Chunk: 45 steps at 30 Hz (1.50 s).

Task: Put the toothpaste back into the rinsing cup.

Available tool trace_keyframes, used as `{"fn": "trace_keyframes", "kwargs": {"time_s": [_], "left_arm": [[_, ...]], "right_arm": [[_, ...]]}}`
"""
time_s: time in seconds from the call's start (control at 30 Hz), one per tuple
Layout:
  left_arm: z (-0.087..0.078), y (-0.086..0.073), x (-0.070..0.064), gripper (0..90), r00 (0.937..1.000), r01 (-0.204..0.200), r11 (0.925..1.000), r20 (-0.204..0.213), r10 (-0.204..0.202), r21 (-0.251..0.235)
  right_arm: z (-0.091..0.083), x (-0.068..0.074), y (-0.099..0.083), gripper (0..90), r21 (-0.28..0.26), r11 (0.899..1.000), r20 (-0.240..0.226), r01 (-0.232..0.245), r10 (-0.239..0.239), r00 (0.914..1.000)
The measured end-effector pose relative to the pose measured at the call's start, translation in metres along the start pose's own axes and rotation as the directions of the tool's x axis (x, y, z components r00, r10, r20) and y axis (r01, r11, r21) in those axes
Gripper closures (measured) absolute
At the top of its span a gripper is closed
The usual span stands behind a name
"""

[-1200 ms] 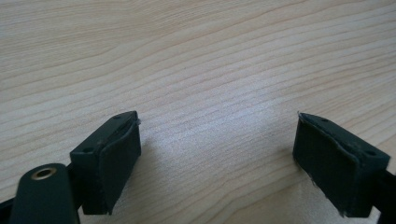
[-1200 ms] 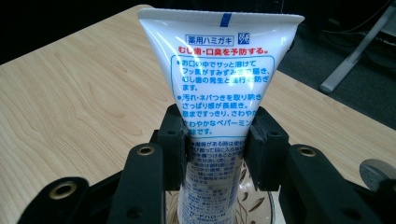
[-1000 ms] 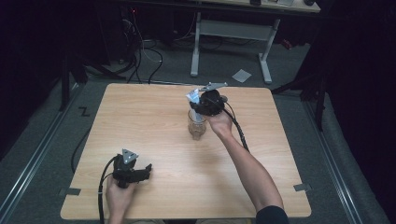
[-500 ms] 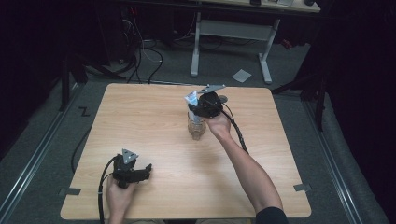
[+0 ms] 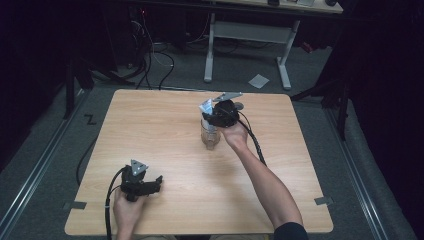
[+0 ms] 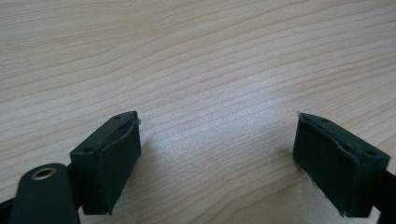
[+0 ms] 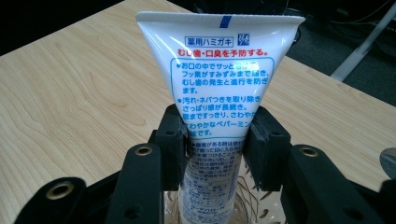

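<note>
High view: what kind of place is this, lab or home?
Likely a lab or recording workspace: a bare wooden table on grey carpet, loose cables on the floor, and an adjustable desk frame behind.

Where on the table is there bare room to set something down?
Nearly all of the wooden table is bare: the whole left half beyond the left gripper, and the near right corner beside the forearm. The one crowded spot is mid-table, where the right gripper clamps a toothpaste tube standing in a clear glass.

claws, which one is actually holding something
The right claw, over the middle of the table: its jaws are shut on a white toothpaste tube standing in a clear glass. The left claw is open over bare wood.
</note>
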<state>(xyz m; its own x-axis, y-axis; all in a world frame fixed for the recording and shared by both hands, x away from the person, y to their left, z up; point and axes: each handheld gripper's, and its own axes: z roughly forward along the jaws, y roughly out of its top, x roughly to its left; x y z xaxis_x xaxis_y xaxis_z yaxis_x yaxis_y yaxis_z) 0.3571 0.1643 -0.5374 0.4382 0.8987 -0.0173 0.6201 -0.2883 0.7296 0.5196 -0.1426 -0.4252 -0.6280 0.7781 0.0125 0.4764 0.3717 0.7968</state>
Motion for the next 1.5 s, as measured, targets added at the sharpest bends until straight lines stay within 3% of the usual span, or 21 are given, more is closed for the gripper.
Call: {"fn": "trace_keyframes", "kwargs": {"time_s": [1.5], "left_arm": [[0.0, 0.0, 0.0, 15.5, 1.0, 0.0, 1.0, 0.0, 0.0, 0.0]], "right_arm": [[0.006, 0.001, -0.016, 58.1, 0.038, 0.999, 0.008, 0.02, -0.02, 0.9998]]}}
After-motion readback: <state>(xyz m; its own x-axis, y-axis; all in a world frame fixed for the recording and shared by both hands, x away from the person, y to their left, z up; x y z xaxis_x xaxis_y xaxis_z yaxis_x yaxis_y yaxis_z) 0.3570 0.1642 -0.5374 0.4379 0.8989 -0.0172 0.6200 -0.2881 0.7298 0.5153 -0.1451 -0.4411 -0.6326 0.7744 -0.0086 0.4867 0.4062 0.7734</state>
